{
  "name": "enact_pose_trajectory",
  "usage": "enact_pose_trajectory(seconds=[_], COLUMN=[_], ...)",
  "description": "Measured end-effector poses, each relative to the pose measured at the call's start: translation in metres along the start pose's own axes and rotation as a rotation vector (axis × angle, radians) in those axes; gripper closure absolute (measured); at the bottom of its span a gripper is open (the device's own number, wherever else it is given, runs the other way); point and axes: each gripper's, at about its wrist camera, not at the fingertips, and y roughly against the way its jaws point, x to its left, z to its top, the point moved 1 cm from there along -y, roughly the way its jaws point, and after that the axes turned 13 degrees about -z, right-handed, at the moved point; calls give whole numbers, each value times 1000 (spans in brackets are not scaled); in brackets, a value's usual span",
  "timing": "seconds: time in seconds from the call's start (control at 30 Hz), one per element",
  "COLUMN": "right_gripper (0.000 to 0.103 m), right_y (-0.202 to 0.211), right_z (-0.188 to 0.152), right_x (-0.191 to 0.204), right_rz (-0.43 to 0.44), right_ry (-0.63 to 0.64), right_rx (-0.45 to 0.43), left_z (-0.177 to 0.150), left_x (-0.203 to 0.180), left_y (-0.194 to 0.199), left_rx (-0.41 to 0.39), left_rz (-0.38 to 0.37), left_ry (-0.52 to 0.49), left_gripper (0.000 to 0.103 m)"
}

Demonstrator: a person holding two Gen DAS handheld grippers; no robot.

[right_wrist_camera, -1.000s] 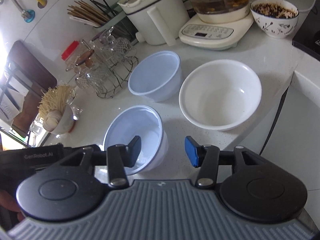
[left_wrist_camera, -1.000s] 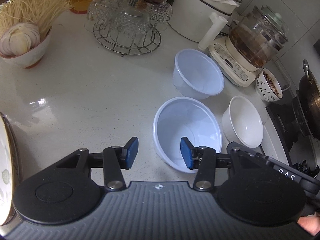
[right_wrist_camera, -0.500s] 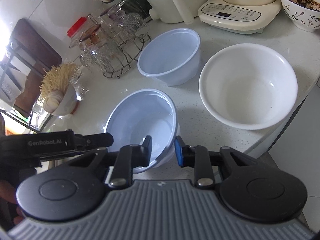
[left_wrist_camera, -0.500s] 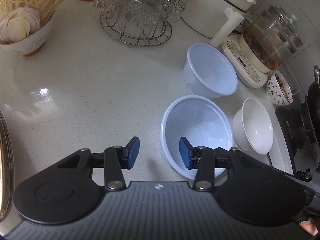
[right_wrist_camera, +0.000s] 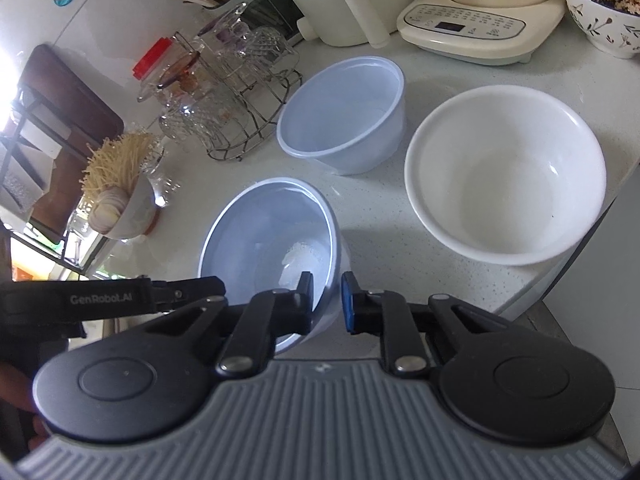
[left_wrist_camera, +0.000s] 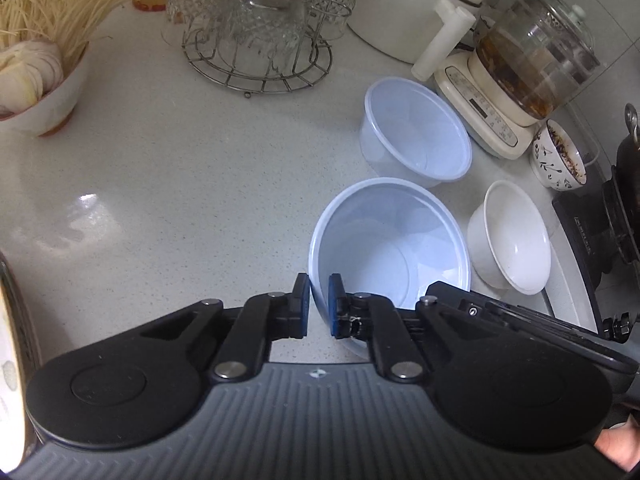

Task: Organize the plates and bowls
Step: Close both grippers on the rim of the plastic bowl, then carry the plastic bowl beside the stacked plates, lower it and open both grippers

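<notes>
- Progress, as I judge it: early. Three empty bowls are apart on the surface point(left_wrist_camera: 168, 184); nothing is stacked yet.
- The near plastic bowl point(left_wrist_camera: 390, 248) sits close to the front edge, with the far plastic bowl point(left_wrist_camera: 416, 132) just behind it and the white bowl point(left_wrist_camera: 516, 236) to its right, near the stove.
- The left claw point(left_wrist_camera: 319, 306) is pinching the near plastic bowl's left rim, one pad inside and one outside.
- The right claw point(right_wrist_camera: 327, 300) is closing on the opposite rim of the same bowl, with the wall between its pads and pressed.
- Left to do, likely: lift this bowl, nest it with its twin, then deal with the white bowl and a plate whose edge point(left_wrist_camera: 8, 360) shows at far left.
- Against a second ago: both claws were then spread wide astride the rim; now both are drawn in onto it. The bowls themselves lie where they did.
</notes>
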Motion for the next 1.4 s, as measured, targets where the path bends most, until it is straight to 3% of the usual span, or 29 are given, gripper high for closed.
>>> enact_pose_trajectory(seconds=[0.5,0.67,1.1,1.4], right_gripper=[85,85,83,83], right_y=[4,-2,-12,-18], right_z=[-9,-16,-28,-31], right_x=[56,73,86,94], right_rz=[82,83,29,14], right_ry=[159,207,237,245], right_rx=[-1,17,31,36], left_z=[-25,-35,-47,-44], left_x=[36,50,53,60], left_y=[54,62,57,61], left_rx=[-107,-107,-68,-79], left_rz=[75,93,135,124], left_ry=[105,151,112,122], left_gripper=[92,92,91,91])
